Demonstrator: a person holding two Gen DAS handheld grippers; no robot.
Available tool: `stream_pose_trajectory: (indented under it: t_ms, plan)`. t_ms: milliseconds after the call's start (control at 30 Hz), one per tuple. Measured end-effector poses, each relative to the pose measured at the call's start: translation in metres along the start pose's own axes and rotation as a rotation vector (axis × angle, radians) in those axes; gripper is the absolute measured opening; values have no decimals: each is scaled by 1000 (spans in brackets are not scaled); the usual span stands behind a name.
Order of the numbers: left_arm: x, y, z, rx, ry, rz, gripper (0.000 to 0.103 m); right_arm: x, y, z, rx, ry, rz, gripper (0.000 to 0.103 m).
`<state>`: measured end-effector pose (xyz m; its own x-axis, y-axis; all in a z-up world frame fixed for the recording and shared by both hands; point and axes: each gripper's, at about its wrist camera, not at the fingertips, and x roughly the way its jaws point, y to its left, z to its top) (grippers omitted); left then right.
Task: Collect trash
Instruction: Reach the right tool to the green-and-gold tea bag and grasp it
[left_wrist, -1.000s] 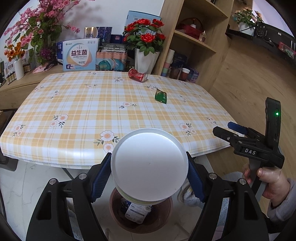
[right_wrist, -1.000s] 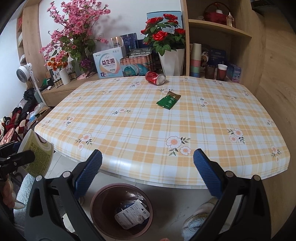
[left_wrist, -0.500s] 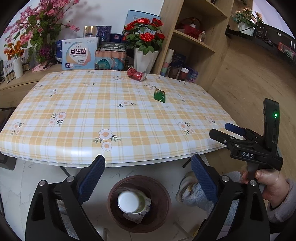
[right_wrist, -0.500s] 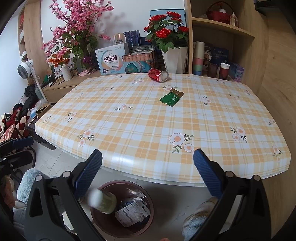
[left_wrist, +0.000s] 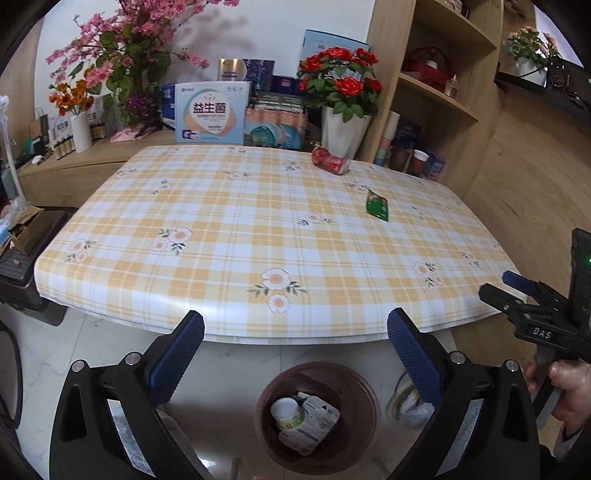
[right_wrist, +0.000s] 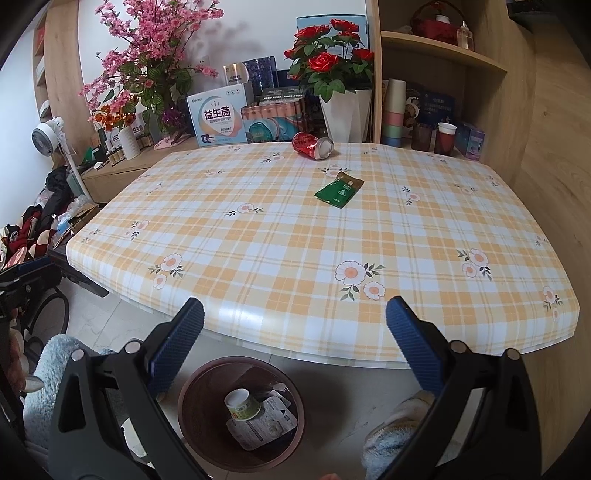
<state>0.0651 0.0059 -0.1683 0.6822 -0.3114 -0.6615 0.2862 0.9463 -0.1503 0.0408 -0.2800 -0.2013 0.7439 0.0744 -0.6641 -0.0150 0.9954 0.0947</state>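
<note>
Tablecloth with can, packet

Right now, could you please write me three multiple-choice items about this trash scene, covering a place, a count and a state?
1. Where is the paper cup?
A. on the table
B. in the bin
C. on the shelf

2. How many trash items lie on the table?
A. two
B. four
C. none

3. How do the left gripper jaws stand?
A. shut on the cup
B. shut, empty
C. open, empty

Answers: B, the cup lies inside the bin; A, only the red can and green packet; C, the jaws, just opened, stand wide apart with nothing between.
</note>
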Motion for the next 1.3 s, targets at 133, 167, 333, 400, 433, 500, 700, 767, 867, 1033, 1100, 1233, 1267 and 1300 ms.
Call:
stream_pose_trajectory:
  t_ms: [133,167,333,400,433,500,700,767,867,1033,1100,1233,1267,1300]
  plan:
    - [1,8,4,-7,-17,28,97,2,-1,0,1,2,-9,97]
    - [1,9,4,-9,-20,32,97,2,-2,0,2,4,-10,97]
    - [2,15,7,-9,-35,54,97,9,-7,1,21,25,-12,97]
    - [4,18,8,-9,-36,60,97,12,-9,2,26,32,-18,97]
    - [4,19,8,-8,-37,62,97,13,-10,3,28,37,-22,97]
    - [6,21,10,-7,-39,67,97,16,-11,5,27,44,-28,97]
    - [17,30,20,-12,-47,73,97,32,-19,21,19,66,-20,97]
    - [22,34,26,-21,-46,65,97,38,-22,29,22,67,-11,97]
    - [33,42,40,-46,-40,44,97,54,-31,46,33,74,-7,97]
    - [58,51,68,-47,-54,78,97,100,-53,80,81,101,-1,97]
    - [72,55,83,-59,-56,78,97,129,-62,94,104,128,12,92]
    - [107,66,114,-114,-11,35,89,187,-73,118,131,185,12,84]
    - [116,68,120,-127,-2,29,86,201,-75,124,142,197,12,84]
    - [126,70,128,-142,5,24,85,220,-78,131,158,214,6,83]
